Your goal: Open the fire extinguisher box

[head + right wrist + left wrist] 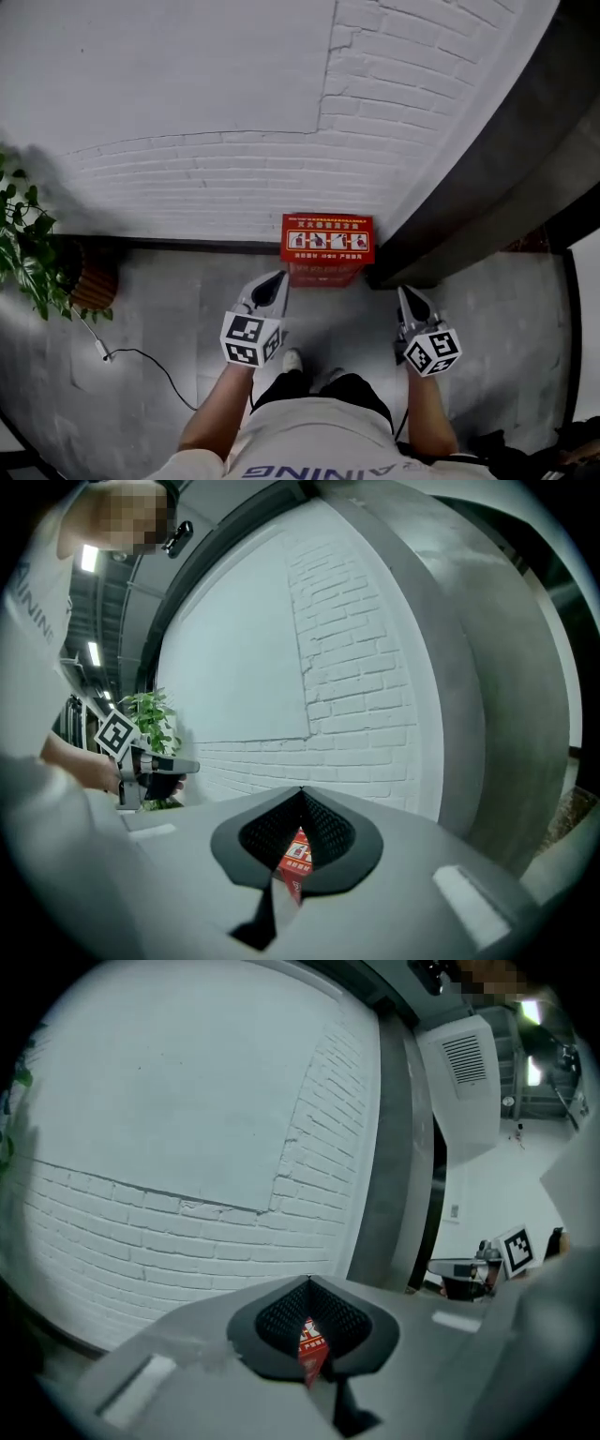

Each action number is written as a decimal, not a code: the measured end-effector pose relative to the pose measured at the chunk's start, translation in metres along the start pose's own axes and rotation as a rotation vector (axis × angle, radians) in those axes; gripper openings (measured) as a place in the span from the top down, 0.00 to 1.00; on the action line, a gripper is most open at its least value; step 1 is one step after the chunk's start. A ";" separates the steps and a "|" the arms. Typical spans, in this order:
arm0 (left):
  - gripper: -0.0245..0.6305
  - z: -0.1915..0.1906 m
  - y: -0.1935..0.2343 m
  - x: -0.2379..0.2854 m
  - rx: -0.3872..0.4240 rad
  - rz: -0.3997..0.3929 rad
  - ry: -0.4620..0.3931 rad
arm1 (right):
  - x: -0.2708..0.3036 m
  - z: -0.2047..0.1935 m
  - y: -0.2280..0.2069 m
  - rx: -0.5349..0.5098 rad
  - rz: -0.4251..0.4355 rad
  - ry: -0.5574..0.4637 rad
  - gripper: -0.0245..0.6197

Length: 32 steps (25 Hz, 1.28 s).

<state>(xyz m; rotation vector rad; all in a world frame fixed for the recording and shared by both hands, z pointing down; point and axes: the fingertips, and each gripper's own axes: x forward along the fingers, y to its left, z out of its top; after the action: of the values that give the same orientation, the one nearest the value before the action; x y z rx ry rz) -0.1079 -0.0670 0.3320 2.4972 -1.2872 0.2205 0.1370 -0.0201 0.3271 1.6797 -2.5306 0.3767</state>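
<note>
The red fire extinguisher box (pixel 327 246) stands on the grey floor against the white brick wall, its lid with white print down. My left gripper (pixel 278 277) hovers just short of the box's left front corner, jaws together, holding nothing. My right gripper (pixel 403 292) hangs to the right of the box and a little nearer me, jaws also together and empty. In the left gripper view the tips meet (pixel 309 1282) and a slice of the red box (pixel 312 1340) shows through the hollow below them. The right gripper view shows the same: shut tips (pixel 302 791) over the box (pixel 298 850).
A grey concrete pillar (pixel 487 187) rises right beside the box. A potted plant (pixel 33 248) in a brown pot (pixel 94 281) sits at the left wall, with a white cable (pixel 141 361) trailing over the floor. My shoes (pixel 293 359) are just behind the grippers.
</note>
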 end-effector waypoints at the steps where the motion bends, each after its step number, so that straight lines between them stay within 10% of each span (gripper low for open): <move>1: 0.96 0.000 0.005 0.007 -0.006 0.000 0.005 | 0.007 0.000 -0.005 0.002 -0.001 0.009 0.96; 18: 0.96 -0.048 0.027 0.129 -0.018 0.152 0.075 | 0.110 -0.067 -0.116 0.021 0.123 0.127 0.96; 32: 0.96 -0.202 0.067 0.178 0.022 0.139 0.098 | 0.143 -0.215 -0.160 -0.005 0.071 0.128 0.96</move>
<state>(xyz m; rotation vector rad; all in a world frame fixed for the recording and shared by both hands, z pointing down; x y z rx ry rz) -0.0572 -0.1685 0.5851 2.3839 -1.4259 0.3867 0.2123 -0.1540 0.5897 1.5151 -2.5012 0.4671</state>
